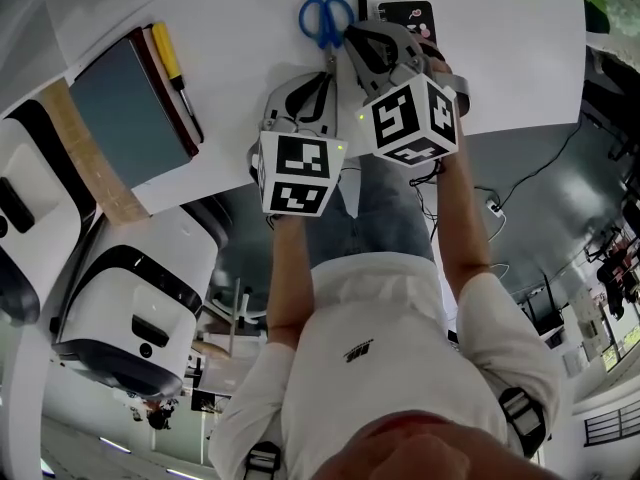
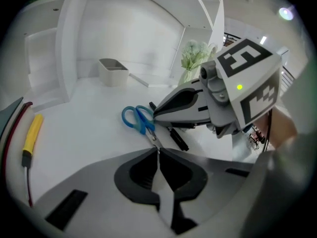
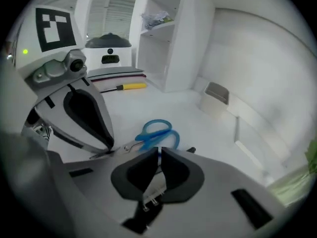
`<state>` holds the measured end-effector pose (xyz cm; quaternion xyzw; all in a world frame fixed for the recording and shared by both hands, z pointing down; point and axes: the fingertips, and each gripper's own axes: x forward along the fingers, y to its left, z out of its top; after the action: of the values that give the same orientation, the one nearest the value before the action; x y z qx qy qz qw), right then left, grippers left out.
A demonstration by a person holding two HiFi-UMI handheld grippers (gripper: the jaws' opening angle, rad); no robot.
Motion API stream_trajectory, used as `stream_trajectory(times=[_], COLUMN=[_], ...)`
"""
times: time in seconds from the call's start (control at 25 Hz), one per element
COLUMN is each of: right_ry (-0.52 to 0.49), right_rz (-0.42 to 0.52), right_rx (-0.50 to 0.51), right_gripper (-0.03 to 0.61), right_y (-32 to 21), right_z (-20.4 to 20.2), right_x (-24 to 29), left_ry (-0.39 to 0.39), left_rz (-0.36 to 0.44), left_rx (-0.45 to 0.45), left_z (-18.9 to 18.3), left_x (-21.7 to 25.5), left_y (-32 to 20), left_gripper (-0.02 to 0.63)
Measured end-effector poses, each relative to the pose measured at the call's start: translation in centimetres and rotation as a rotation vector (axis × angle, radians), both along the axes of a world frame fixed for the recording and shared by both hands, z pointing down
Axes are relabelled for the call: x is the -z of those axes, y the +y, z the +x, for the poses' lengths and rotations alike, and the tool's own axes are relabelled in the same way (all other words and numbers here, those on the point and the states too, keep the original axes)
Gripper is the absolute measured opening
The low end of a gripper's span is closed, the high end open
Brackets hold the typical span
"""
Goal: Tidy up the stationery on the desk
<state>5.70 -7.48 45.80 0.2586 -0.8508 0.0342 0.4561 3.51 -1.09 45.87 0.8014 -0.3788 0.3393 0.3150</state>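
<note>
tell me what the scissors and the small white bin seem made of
Scissors: glossy blue handles, likely plastic; blades pale grey with a sheen, likely steel. Small white bin: even matte white, probably plastic, though painted metal can't be excluded.

Desk (image 1: 250, 88): white, smooth, matt. Scissors (image 1: 326, 23): glossy blue plastic handles, bare shiny metal blades. Left gripper (image 2: 158, 151), right gripper (image 3: 159, 151): matt grey plastic shells, black matt pads (image 2: 136, 175). Far-left tool (image 1: 167, 53): yellow plastic handle, slight sheen. Notebook (image 1: 130, 108): matt grey-blue cover. Bin (image 2: 113, 71): white plastic, smooth.
</note>
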Motion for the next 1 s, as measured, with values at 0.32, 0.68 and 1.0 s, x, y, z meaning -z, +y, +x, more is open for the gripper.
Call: stream_trajectory(times=[0.32, 0.68, 1.0], right_ry=[0.023, 0.0, -0.052], right_rz=[0.005, 0.017, 0.006], right_rx=[-0.014, -0.039, -0.015], right_gripper=[0.011, 0.011, 0.011], right_y=[-0.3, 0.1, 0.9], right_z=[1.2, 1.5, -1.2], right_x=[-0.1, 0.6, 1.4], left_ry=[0.0, -0.01, -0.009], left_rz=[-0.006, -0.004, 0.038], left_rx=[-0.032, -0.031, 0.06], left_z=[1.5, 1.3, -1.8], left_x=[0.0, 0.1, 1.7], left_y=[0.1, 0.1, -1.0], left_gripper=[0.0, 0.0, 0.0])
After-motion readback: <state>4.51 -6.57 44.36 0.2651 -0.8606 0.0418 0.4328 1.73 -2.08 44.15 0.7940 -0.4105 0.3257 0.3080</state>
